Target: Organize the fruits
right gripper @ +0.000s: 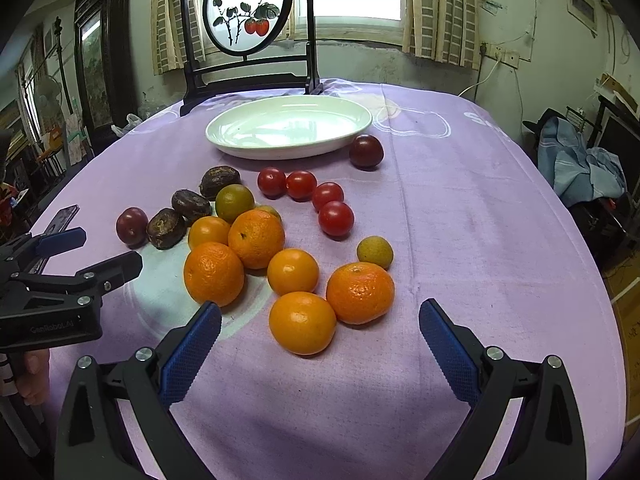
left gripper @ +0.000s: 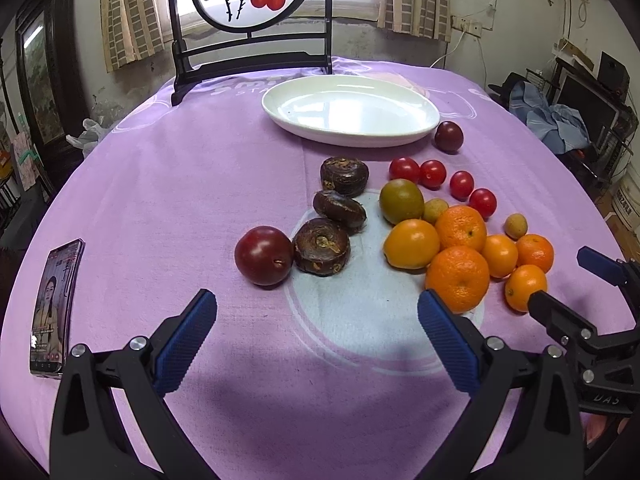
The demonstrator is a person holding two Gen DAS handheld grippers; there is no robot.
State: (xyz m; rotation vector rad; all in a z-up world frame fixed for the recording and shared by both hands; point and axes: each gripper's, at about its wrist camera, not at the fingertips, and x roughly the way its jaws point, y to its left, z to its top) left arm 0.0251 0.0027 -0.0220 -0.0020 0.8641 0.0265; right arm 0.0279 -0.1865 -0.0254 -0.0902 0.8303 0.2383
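Oranges beside plate (bare)

My right gripper hangs w/ jaws wide apart, nearest orange between fingertips, untouched. White plate bare beyond.

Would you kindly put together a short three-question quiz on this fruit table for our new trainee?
1. True or false: the white plate already holds fruit.
2. How many red cherry tomatoes lie in the row near the plate?
3. Multiple choice: what lies at the table's left edge? A) a phone B) a knife C) a cup

Key:
1. False; the plate is bare, all fruit is on the purple cloth.
2. Four.
3. A; the phone lies flat, screen lit.

Bonus fact: both the left tongs and right tongs are open and hold nothing.
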